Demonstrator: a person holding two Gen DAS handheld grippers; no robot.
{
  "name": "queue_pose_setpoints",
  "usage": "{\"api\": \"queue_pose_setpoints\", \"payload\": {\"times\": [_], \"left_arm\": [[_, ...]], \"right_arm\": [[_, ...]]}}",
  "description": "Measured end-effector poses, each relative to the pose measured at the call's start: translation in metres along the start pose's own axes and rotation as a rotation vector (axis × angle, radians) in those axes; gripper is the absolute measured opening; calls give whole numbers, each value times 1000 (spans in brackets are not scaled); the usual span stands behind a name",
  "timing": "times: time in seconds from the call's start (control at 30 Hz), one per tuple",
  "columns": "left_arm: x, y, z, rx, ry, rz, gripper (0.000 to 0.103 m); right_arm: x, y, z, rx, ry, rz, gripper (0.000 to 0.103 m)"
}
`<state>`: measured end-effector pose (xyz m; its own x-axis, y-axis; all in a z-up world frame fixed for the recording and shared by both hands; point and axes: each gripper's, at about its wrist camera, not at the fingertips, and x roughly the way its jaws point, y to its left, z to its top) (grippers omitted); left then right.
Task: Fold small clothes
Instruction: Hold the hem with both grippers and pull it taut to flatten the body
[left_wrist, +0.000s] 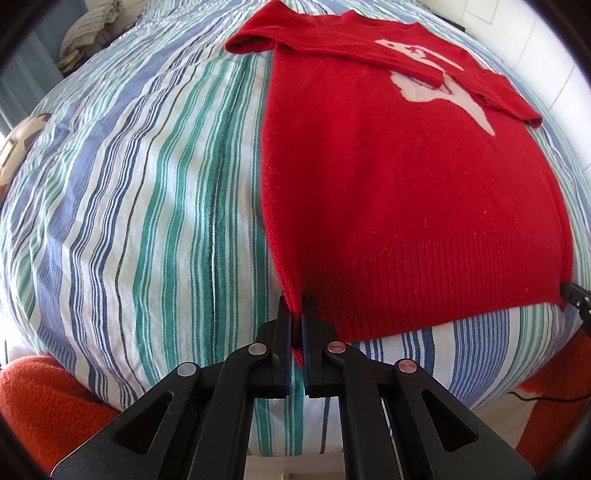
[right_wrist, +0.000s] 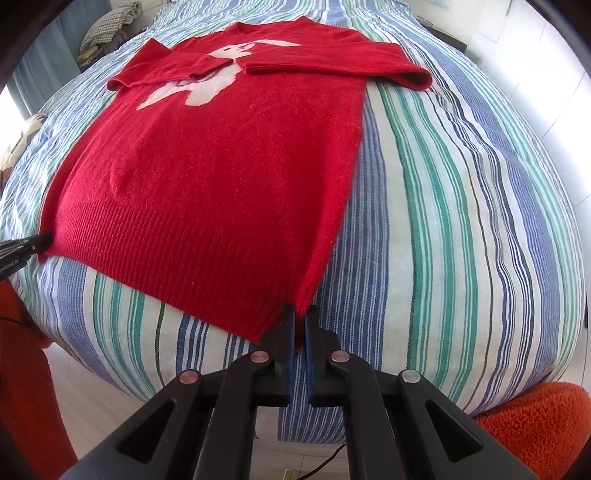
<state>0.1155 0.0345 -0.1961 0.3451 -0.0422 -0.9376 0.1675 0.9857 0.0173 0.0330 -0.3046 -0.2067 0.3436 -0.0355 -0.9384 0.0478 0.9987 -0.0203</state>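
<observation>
Left wrist view: my left gripper (left_wrist: 297, 306) pinches the red sweater's (left_wrist: 388, 177) near hem corner; my right gripper (right_wrist: 301, 314) clamps the other corner.

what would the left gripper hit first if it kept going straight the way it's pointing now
Nothing lies ahead to reach: the left gripper is shut on the red sweater at its hem corner. Pushing on would likely press that corner into the striped bedspread just beneath, though depth is hard to judge.

- Bed (left_wrist: 147, 184) covered with a blue, green and white striped sheet.
- Orange fuzzy fabric (right_wrist: 535, 417) below the bed's near edge.
- Patterned pillow (right_wrist: 107, 26) beyond the far end.
- Black cable (left_wrist: 546, 400) on the floor.
</observation>
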Motion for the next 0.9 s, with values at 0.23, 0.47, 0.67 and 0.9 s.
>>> {"api": "queue_pose_setpoints", "payload": {"times": [0.23, 0.47, 0.67, 0.9], "left_arm": [[5, -7, 2, 10, 18, 34, 3], [7, -14, 3, 18, 19, 52, 3], [7, -19, 2, 25, 18, 55, 3], [7, -18, 2, 28, 17, 55, 3]], "right_arm": [[7, -8, 1, 55, 27, 17, 3], [6, -13, -2, 55, 15, 29, 3], [5, -12, -1, 49, 17, 21, 3], [6, -8, 1, 43, 18, 15, 3]]}}
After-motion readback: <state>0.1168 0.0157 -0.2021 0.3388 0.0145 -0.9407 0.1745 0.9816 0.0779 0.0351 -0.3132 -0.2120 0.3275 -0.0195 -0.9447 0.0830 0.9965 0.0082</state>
